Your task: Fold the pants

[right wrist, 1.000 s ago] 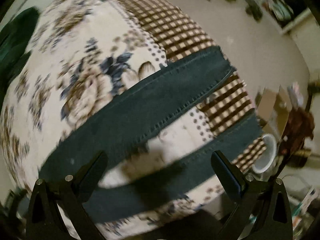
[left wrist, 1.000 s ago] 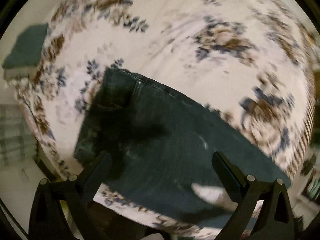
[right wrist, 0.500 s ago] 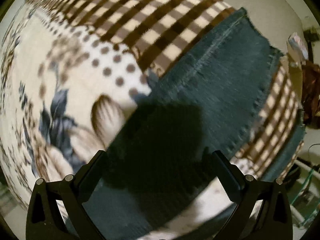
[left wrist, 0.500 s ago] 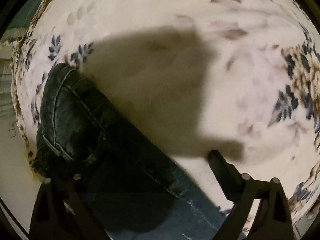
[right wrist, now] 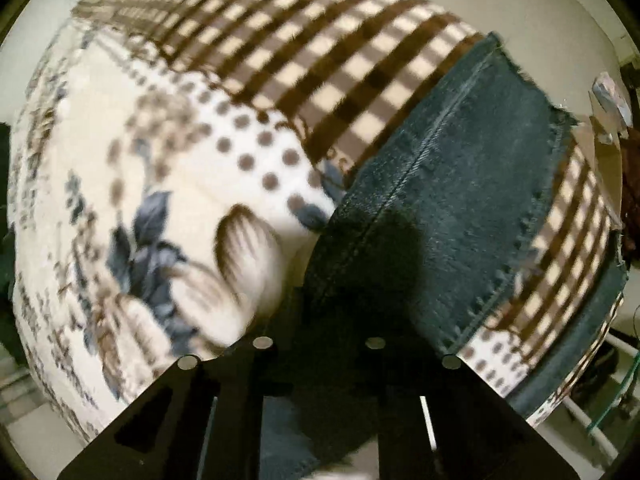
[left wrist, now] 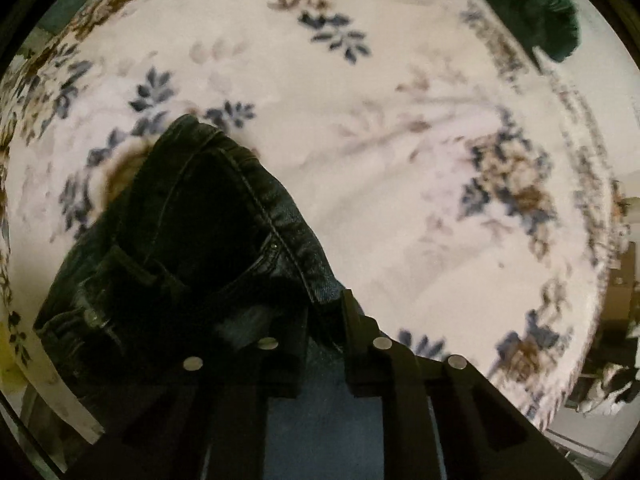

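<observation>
Dark blue jeans lie on a floral blanket. In the left wrist view their waistband (left wrist: pixel 224 208), with a metal button (left wrist: pixel 93 315), bunches up just ahead of my left gripper (left wrist: pixel 320 320), whose jaws are shut on the denim at the waist's side seam. In the right wrist view a pant leg (right wrist: pixel 452 200) with a frayed hem runs up to the right, and my right gripper (right wrist: pixel 320 320) is shut on that leg's edge. The second leg (right wrist: pixel 576 352) lies along the blanket's right edge.
The blanket (left wrist: pixel 400 160) is cream with blue and brown flowers, and has a brown checked border (right wrist: pixel 320 60). A dark green cloth (left wrist: pixel 536 4) lies at its far right corner. Floor and household clutter (right wrist: pixel 616 92) show beyond the edges.
Both grippers have dropped onto the jeans and closed: the left on the waist edge, the right on the pant leg near the hem. The waistband now bunches up.
</observation>
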